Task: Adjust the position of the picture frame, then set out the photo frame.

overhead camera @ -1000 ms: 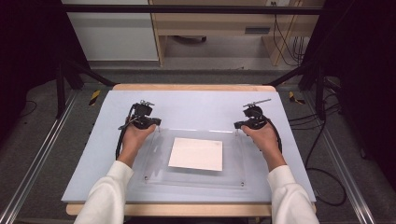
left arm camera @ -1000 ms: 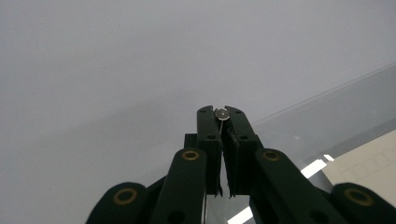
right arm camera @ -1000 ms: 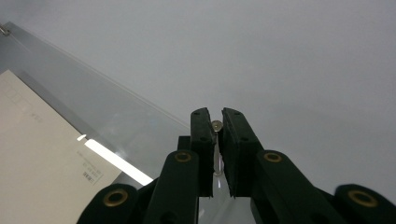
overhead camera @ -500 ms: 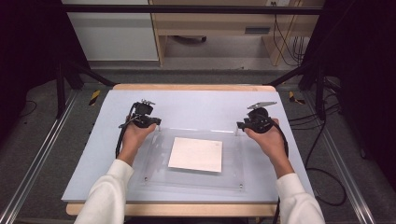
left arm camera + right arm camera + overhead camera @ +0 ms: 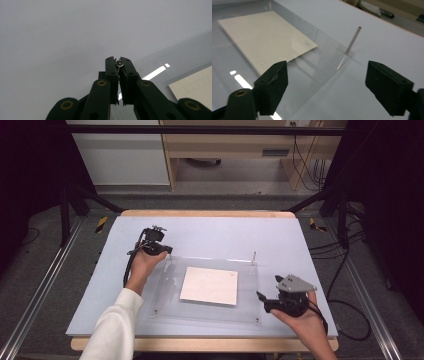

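Left gripper [image 5: 167,251]: stays at the clear acrylic plate's [image 5: 165,292] far-left corner, jaws pinched on the thin metal pin [image 5: 120,63] there.
Paper sheet [image 5: 209,285]: unmoved, flat under the plate's middle.
Far-right pin [image 5: 254,257]: now standing free, upright.
Right gripper [image 5: 262,299]: has pulled back from that pin to the plate's near-right edge; jaws spread wide, holding nothing.
Hard to see: the left pin's shaft, hidden between the jaws.

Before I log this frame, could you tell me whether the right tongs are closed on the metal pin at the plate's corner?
No, the right tongs stand wide open, with the upright metal pin well beyond them at the clear plate's corner.
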Demonstrator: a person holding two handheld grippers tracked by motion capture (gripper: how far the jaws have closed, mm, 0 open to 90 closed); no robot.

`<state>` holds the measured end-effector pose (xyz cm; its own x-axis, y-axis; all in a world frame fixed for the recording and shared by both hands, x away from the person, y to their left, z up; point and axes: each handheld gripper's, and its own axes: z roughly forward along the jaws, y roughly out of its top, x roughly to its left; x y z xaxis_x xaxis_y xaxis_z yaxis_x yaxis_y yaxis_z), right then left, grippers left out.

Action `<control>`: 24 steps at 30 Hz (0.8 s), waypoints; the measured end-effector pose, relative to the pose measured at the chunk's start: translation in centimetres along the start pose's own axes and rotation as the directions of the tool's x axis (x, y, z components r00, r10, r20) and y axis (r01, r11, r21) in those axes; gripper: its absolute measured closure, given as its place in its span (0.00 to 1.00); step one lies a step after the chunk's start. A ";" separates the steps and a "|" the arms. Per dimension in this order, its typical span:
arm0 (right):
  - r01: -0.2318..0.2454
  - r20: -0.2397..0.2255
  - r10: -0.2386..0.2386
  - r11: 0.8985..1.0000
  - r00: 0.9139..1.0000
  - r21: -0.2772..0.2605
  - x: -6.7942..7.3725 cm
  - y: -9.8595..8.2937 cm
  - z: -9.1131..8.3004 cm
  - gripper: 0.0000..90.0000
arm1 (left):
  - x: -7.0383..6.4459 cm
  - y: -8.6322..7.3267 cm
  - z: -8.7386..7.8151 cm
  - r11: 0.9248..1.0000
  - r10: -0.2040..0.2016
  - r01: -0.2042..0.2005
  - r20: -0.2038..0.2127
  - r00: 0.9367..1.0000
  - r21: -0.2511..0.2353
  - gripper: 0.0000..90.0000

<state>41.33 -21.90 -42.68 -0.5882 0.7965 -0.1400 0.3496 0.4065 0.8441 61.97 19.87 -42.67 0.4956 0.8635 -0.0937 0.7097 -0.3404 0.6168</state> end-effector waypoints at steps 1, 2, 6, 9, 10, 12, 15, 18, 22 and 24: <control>0.007 -0.001 -0.007 1.000 1.000 -0.001 0.4 -0.3 -0.2 0.14 | 0.0 0.0 0.0 1.000 0.000 0.000 0.000 1.000 0.000 0.95; 0.012 -0.012 -0.012 1.000 1.000 -0.006 0.9 -0.7 -0.4 0.13 | 0.0 0.1 0.0 1.000 0.001 -0.001 -0.004 1.000 0.002 0.95; 0.044 -0.036 -0.044 0.999 0.998 -0.002 2.4 -1.5 -0.8 0.10 | 0.1 0.1 0.1 1.000 -0.010 0.010 0.003 1.000 -0.001 0.94; 0.081 -0.059 -0.081 0.997 0.995 0.000 3.6 -1.9 -1.1 0.10 | 0.0 0.0 0.0 1.000 -0.007 0.007 0.000 1.000 0.002 0.94; 0.096 -0.055 -0.095 0.995 0.994 0.009 3.9 -2.0 -1.1 0.10 | 0.0 0.0 0.0 1.000 -0.006 0.006 0.000 1.000 0.003 0.94; 0.122 -0.057 -0.120 0.992 0.991 0.034 4.5 -2.3 -1.0 0.10 | 0.0 0.0 -0.1 1.000 -0.005 0.005 0.001 1.000 0.007 0.94; 0.140 -0.064 -0.137 0.989 0.989 0.050 5.1 -2.7 -0.9 0.12 | 0.1 0.0 -0.1 1.000 -0.011 0.011 0.006 1.000 0.005 0.94; 0.174 -0.050 -0.172 0.983 0.984 0.056 5.4 -2.9 -0.9 0.14 | 0.1 0.0 0.0 1.000 -0.011 0.011 0.005 1.000 0.006 0.93; 0.209 -0.055 -0.205 0.974 0.977 0.085 5.7 -3.2 -0.6 0.16 | 0.2 0.2 0.0 1.000 -0.008 0.007 0.007 1.000 0.015 0.94; 0.211 -0.062 -0.205 0.973 0.977 0.096 5.7 -3.3 -0.4 0.16 | 0.1 0.2 0.0 1.000 -0.008 0.008 0.004 1.000 0.012 0.94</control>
<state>36.49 -18.90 -46.04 -0.6916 0.6666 -0.2780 0.2859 0.6062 0.7422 62.16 19.91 -42.59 0.4922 0.8645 -0.1020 0.7196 -0.3381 0.6065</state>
